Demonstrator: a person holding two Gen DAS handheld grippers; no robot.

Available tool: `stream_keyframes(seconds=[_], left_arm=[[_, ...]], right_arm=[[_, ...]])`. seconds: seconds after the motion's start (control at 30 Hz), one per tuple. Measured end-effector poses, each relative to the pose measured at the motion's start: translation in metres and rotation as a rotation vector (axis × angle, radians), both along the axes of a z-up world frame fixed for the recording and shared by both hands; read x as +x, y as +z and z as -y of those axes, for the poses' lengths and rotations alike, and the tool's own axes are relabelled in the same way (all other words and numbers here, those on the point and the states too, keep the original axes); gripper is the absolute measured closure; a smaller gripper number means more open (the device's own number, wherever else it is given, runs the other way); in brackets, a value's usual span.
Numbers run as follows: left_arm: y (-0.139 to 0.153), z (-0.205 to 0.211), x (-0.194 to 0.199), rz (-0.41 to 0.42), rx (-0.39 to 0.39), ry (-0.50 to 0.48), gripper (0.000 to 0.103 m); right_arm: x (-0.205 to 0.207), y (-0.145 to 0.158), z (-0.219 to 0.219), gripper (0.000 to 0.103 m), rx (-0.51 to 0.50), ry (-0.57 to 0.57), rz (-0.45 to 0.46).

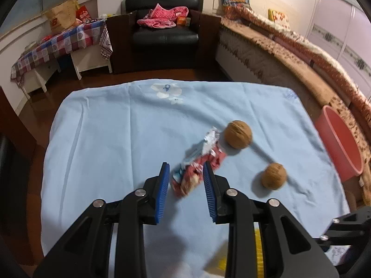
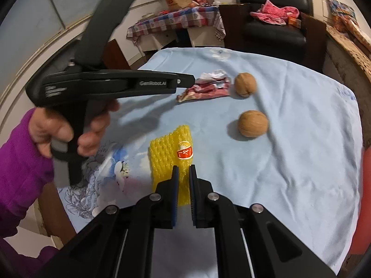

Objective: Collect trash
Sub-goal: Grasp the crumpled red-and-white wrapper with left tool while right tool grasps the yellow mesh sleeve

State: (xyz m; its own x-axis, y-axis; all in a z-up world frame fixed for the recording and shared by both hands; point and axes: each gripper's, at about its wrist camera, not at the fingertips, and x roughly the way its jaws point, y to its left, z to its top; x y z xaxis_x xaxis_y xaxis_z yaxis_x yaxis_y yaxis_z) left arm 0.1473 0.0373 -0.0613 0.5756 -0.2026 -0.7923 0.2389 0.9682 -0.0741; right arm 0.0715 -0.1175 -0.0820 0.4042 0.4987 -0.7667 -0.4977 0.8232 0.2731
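Note:
A crumpled red and white snack wrapper lies on the light blue cloth. My left gripper hangs open over it, one blue pad on each side of its near end. In the right wrist view the same wrapper lies flat just past the left gripper's tip. A yellow foam fruit net with an orange sticker lies at the near side of the table. My right gripper is shut on its near right edge, foam showing between the pads.
Two walnuts sit right of the wrapper. A pink bucket stands off the table's right edge, by the bed. A hand in a purple sleeve holds the left gripper's handle. A black armchair stands beyond the table.

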Motion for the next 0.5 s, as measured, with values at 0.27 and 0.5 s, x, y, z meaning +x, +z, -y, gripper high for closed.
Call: stream_keyframes(seconds=[0.27,0.5], left_arm=[[-0.021,0.009,0.024,-0.047,0.02,-0.023,0.073],[-0.024,0.008,0.011,-0.037,-0.033,-0.015,0.074]], right_arm=[[0.0,-0.006,0.02,0.095,0.013,-0.043,-0.028],[-0.005,-0.003,0.025,0.095,0.022,-0.054,-0.024]])
